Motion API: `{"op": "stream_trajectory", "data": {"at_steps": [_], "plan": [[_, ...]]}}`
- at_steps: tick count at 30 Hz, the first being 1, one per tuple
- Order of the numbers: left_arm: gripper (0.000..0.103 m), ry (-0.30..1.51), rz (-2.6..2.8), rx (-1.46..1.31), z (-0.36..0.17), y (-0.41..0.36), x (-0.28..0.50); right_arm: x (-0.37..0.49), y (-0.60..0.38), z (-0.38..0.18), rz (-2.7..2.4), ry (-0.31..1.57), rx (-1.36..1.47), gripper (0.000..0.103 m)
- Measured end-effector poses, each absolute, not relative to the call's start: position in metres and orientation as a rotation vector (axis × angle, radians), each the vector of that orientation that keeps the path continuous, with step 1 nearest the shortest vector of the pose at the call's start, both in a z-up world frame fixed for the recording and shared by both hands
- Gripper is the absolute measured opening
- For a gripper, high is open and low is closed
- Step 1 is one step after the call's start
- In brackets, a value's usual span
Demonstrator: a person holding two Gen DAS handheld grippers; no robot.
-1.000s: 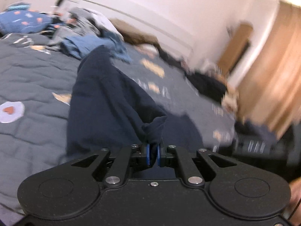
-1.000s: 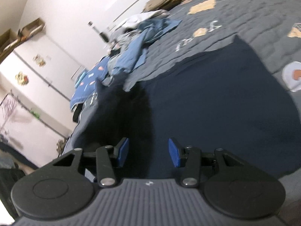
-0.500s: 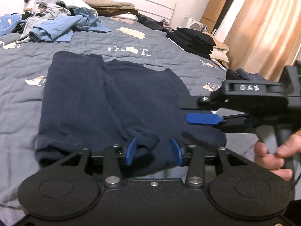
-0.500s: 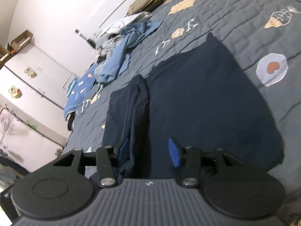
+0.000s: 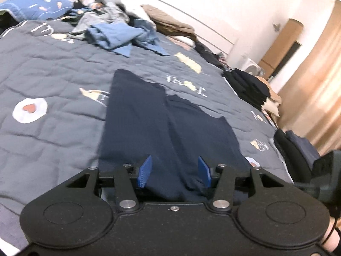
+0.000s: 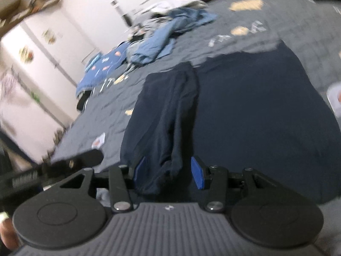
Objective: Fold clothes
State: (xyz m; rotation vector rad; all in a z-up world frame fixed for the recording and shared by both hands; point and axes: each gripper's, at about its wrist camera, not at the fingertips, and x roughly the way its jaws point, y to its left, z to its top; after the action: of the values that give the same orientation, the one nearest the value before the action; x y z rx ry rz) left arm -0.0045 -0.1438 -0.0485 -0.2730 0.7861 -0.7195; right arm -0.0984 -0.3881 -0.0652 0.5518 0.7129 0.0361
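A navy garment [image 5: 162, 128] is shown lying flat on a grey quilted bedspread [image 5: 53, 68], one side folded lengthwise over the rest. In the left wrist view the left gripper [image 5: 173, 171] is seen at 6 o'clock with its jaws opening; the blue pads [image 5: 145, 171] stand clear of the cloth, whose near hem lies between them. In the right wrist view the right gripper [image 6: 168, 171] is likewise held with its jaws apart, the folded strip's end lying between the pads [image 6: 198, 172] without being pressed.

White embroidered characters [image 5: 187, 85] are visible on the bedspread at 1 o'clock of the garment, but cannot be read. A white patch with a red heart [image 5: 29, 109] is set at 9 o'clock.

Bare bedspread is left open at 9 to 11 o'clock. A heap of blue and grey clothes [image 5: 119, 34] occupies 12 o'clock; a stack of dark folded clothes [image 5: 249, 87] borders the bed edge at 2 o'clock. The view is blurred.
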Motion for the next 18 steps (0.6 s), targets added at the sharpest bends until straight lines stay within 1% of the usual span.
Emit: {"op": "stream_trajectory", "data": {"at_steps": [13, 18], "plan": [[0.048, 0.8, -0.686, -0.285, -0.049, -0.127, -0.001, -0.076, -0.349, -0.088, -0.009, 0.8, 0.308, 0.047], [0.048, 0.802, -0.675, -0.288, -0.049, -0.121, 0.0, -0.073, -0.353, -0.092, -0.014, 0.785, 0.322, 0.046]]}}
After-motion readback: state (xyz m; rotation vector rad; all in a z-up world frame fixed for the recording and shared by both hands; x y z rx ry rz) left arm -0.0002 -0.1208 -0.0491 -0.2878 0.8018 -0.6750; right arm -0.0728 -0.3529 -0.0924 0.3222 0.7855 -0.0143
